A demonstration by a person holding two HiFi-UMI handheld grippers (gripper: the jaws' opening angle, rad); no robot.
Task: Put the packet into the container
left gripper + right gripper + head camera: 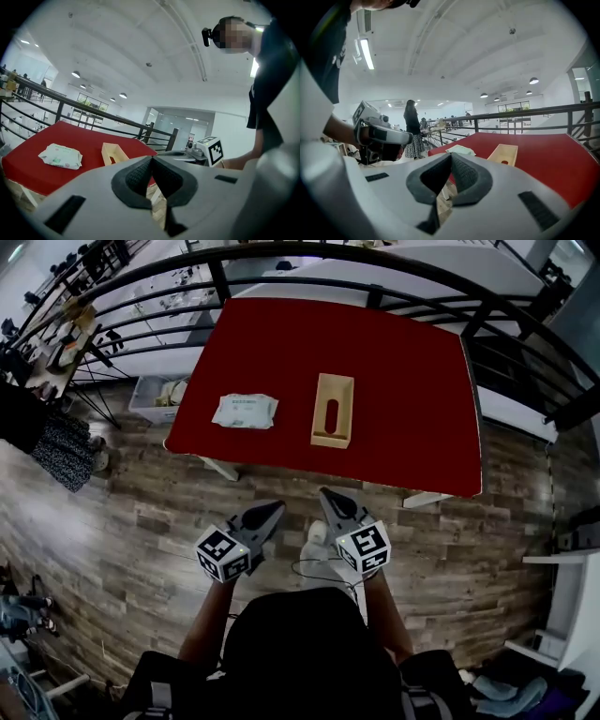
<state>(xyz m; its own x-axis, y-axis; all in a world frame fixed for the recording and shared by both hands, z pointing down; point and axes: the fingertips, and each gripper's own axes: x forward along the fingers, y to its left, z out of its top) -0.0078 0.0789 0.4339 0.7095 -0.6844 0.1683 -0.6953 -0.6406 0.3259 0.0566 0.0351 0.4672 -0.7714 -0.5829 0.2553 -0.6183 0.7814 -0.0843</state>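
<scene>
A white and pale green packet (245, 411) lies flat on the left part of the red table (394, 362). Right of it stands a narrow wooden container (333, 410) with a dark slot in its bottom. Both grippers hang below the table's near edge, over the floor. My left gripper (274, 511) is shut and holds nothing. My right gripper (327, 495) is shut and holds nothing too. The left gripper view shows the packet (61, 156), the container (114, 153) and its own gripper (151, 159). The right gripper view has the packet (460, 150), the container (503, 154) and that gripper (451, 155).
A black metal railing (309, 259) curves round the table's far side. Wood-plank floor (141, 531) lies under both grippers. A person in a dark patterned skirt (56, 451) stands at the far left. A white bin (155, 397) sits by the table's left edge.
</scene>
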